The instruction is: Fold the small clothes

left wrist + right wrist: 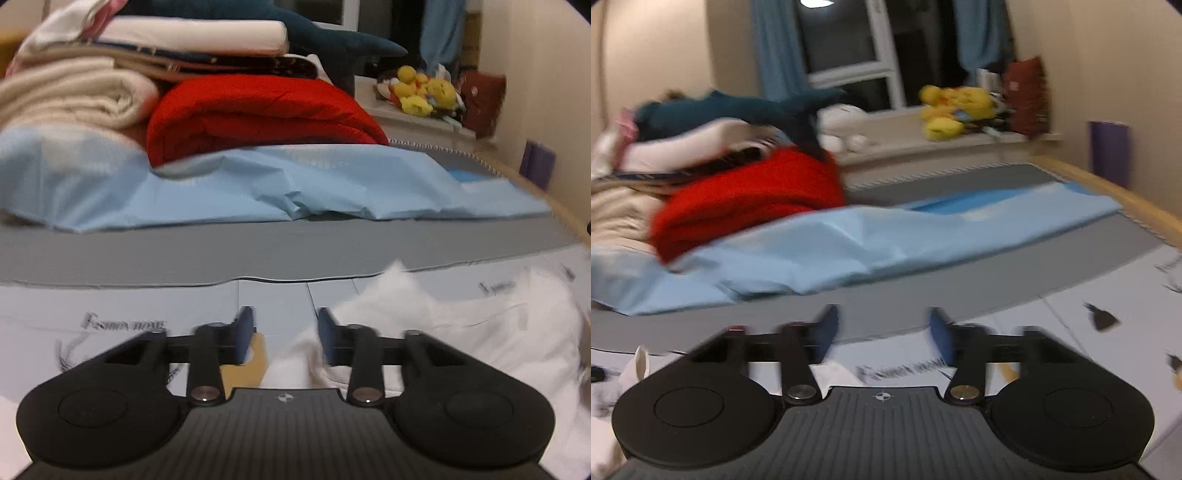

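A white small garment [461,332] lies crumpled on the pale printed sheet [147,306] at the right of the left wrist view. My left gripper [286,332] is open just above the sheet, its right finger at the garment's left edge, nothing between the jaws. My right gripper [882,332] is open and empty above the sheet [1071,306]. A bit of white cloth [834,373] shows under its left finger and more at the far left [635,365]. The right view is blurred.
A light blue sheet [295,184] lies across the grey mattress [258,251] behind. A red folded blanket [258,110], cream blankets [74,96] and a dark plush shark [332,40] are stacked beyond. Yellow plush toys [424,92] sit on the windowsill. A wooden bed edge [1108,195] runs at the right.
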The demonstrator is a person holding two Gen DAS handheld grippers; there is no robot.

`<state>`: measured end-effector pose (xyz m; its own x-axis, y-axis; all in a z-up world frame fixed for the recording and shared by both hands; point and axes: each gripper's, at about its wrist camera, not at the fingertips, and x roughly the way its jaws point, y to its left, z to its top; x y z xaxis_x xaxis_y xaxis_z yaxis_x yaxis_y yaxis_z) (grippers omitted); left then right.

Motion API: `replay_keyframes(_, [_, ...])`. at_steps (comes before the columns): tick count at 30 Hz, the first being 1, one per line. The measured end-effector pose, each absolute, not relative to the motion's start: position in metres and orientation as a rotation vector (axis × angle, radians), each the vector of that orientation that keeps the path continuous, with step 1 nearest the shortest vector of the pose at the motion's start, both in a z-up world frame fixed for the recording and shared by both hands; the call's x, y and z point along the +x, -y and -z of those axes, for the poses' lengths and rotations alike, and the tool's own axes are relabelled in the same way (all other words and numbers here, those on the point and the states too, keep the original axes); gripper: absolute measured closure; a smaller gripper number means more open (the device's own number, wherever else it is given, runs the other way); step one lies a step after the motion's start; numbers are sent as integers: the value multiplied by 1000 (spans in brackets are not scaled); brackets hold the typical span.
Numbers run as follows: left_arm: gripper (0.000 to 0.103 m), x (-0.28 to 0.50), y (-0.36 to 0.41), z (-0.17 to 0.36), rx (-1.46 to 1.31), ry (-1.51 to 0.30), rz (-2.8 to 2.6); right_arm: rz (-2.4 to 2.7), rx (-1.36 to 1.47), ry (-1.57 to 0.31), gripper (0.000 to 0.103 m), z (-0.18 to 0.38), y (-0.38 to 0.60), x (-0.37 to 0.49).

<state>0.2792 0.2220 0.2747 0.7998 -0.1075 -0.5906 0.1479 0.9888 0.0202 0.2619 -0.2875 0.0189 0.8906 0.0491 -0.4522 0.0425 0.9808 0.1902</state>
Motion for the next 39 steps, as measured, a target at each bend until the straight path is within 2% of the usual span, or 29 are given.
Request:
replay_keyframes(3, [60,272,-211,-266,62,-684,223,-30,216,-547,48,-13,291,263])
replay_keyframes(6, [60,266,-190,-230,59,-838,419,-63,152,-592,48,-13,296,255])
replay_keyframes(11, [61,255,-156,-151,338,-1140,415,-50,128,-684,48,-9,332,231])
replay_keyframes(15, [64,257,-147,-174,303,-1163,292,17,195,-777,48,0,382,206])
replay_keyframes(24, [63,186,-129,-259,253,-954,243,84,253,-1150,48,69,456,140])
replay_keyframes(28, [63,144,-132,-242,185,-956,234,67,201,-1249,48,100,453,122])
replay_keyframes(29, [63,137,-131,-233,203,-966,225,69,180,-1266,52,106,452,118])
replay_keyframes(30, [63,133,-127,-222,241,-976,212,68,164,-1276,72,109,450,116])
replay_keyframes(31, [63,131,-123,-215,292,-976,196,59,153,-1283,81,112,449,118])
replay_keyframes(32, [63,133,-120,-213,331,-964,183,59,144,-1279,96,115,447,117])
replay_keyframes(36, [63,140,-130,-205,305,-961,118,40,157,-1219,98,102,445,120])
replay_keyframes(39, [63,139,-139,-202,275,-950,80,68,241,-1068,99,72,459,127])
